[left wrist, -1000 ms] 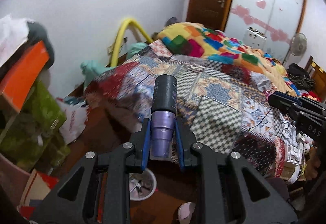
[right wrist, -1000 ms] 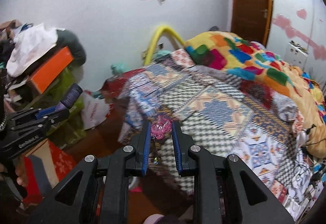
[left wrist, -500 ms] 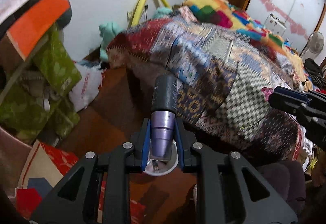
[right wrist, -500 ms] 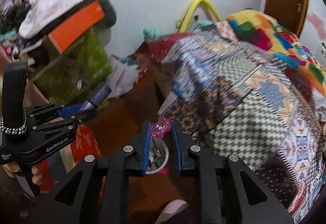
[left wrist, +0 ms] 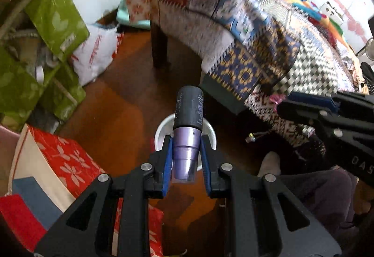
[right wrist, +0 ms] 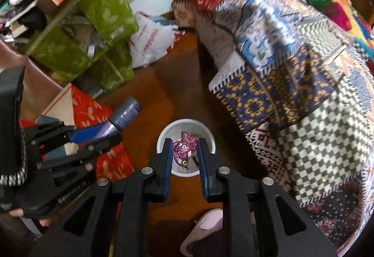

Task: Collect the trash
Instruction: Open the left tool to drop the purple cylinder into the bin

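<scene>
My left gripper [left wrist: 186, 140] is shut on a purple tube with a dark cap [left wrist: 188, 121] and holds it above a small white bin [left wrist: 161, 128] on the wooden floor. The tube also shows in the right wrist view [right wrist: 121, 116], left of the bin [right wrist: 163, 135]. My right gripper [right wrist: 184, 142] is shut on a pink figure keychain [right wrist: 183, 146] and holds it directly over the bin's opening. The right gripper shows at the right edge of the left wrist view [left wrist: 284, 105], with the keychain [left wrist: 274, 100] at its tip.
A bed with a patchwork quilt [right wrist: 292, 58] overhangs on the right. Green boxes [right wrist: 93, 30], a white plastic bag [right wrist: 152, 39] and a red flowered bag [right wrist: 93, 116] crowd the left. A pink slipper [right wrist: 205, 229] lies near the bin.
Both grippers have tilted downward and moved toward the floor. The white bin now sits right under both grippers. Both still hold their items.
</scene>
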